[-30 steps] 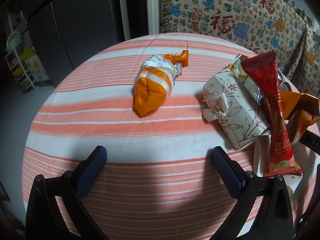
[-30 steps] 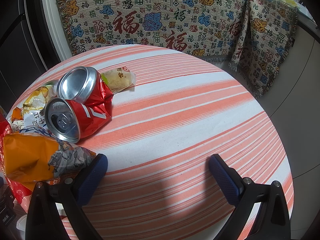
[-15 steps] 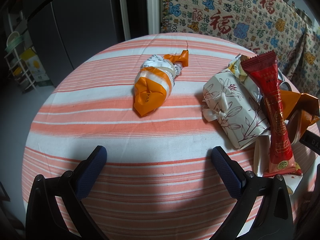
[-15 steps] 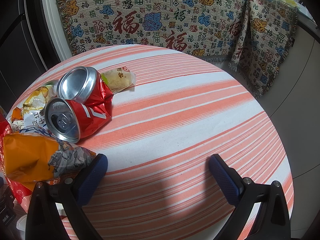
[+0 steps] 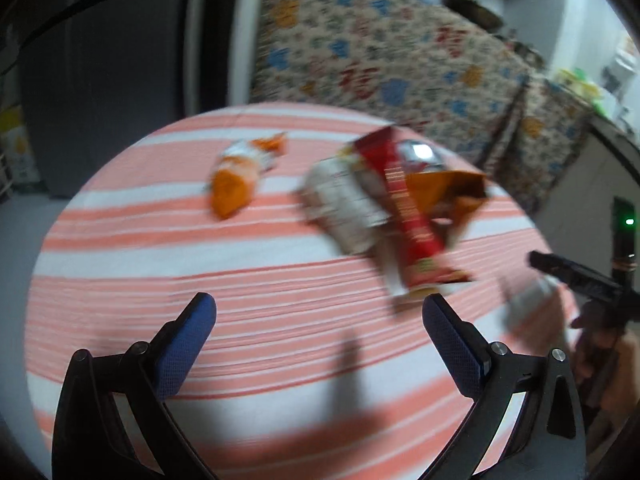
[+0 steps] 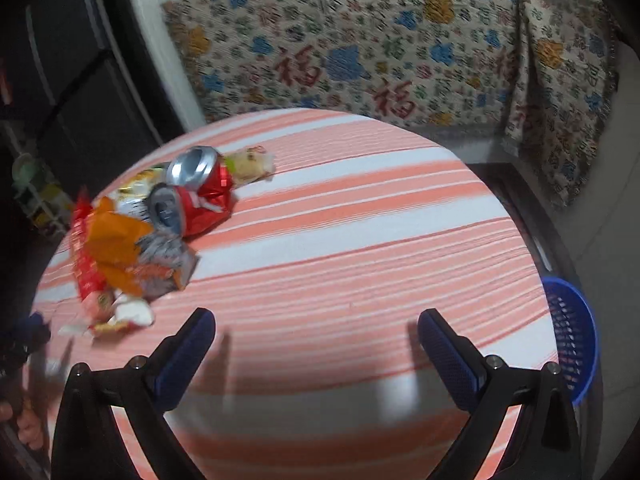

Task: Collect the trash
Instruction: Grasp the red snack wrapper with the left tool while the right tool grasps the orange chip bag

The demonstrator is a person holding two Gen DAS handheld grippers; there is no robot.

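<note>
1. While both views are pretty smeared, the layout reads fine: the left gripper (image 5: 319, 320) hangs over the near side of the striped table (image 5: 120, 288) with its blue pads spread wide and nothing between them. Same deal for the right gripper (image 6: 316, 334), wide apart and empty.
2. The trash sits in a heap toward the far left in the right wrist view: crushed red cans (image 6: 200, 196), an orange snack bag (image 6: 116, 248), a long red wrapper (image 6: 86, 276), plus a pale wrapper (image 6: 250, 164) just beyond the cans.
3. In the left wrist view one orange-and-white wrapper (image 5: 236, 176) lies on its own, apart from the heap, left of a white patterned box (image 5: 344, 208).
4. A blue mesh basket (image 6: 576, 340) stands off the table's right edge, probably where it all goes.
5. Handling guess: the wrappers and bag look feather-light, crinkly and slick, so pinching a twisted end or folded seam beats squeezing the flat middle.
6. The cans look light but dented stiff; grabbing across the crushed waist seems safest, since the round rims could slip out.
</note>
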